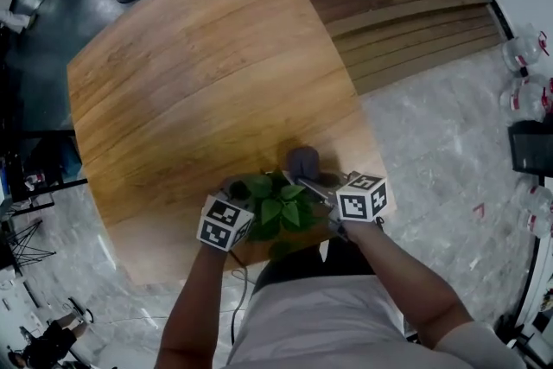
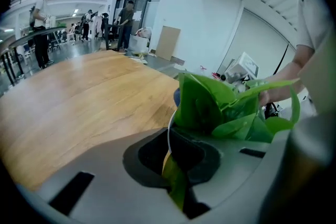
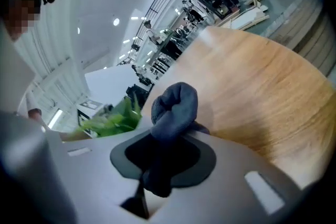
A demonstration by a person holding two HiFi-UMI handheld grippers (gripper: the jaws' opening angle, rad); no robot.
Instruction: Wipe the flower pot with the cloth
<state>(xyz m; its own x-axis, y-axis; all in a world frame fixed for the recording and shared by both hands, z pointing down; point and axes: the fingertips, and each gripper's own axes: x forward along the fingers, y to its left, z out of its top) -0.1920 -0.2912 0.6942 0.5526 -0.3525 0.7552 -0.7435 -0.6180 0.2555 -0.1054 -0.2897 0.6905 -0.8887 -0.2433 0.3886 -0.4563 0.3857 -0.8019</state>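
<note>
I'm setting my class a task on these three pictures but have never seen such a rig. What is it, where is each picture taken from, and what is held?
No robot: a person holds a pair of tongs in each hand. One picture comes from a camera on the person's head, looking down at a wooden table. The other two come from cameras riding on the tongs, looking along them. The left tongs are closed on the white rim of a flower pot holding a green plant. The right tongs grip a bunched grey cloth.
</note>
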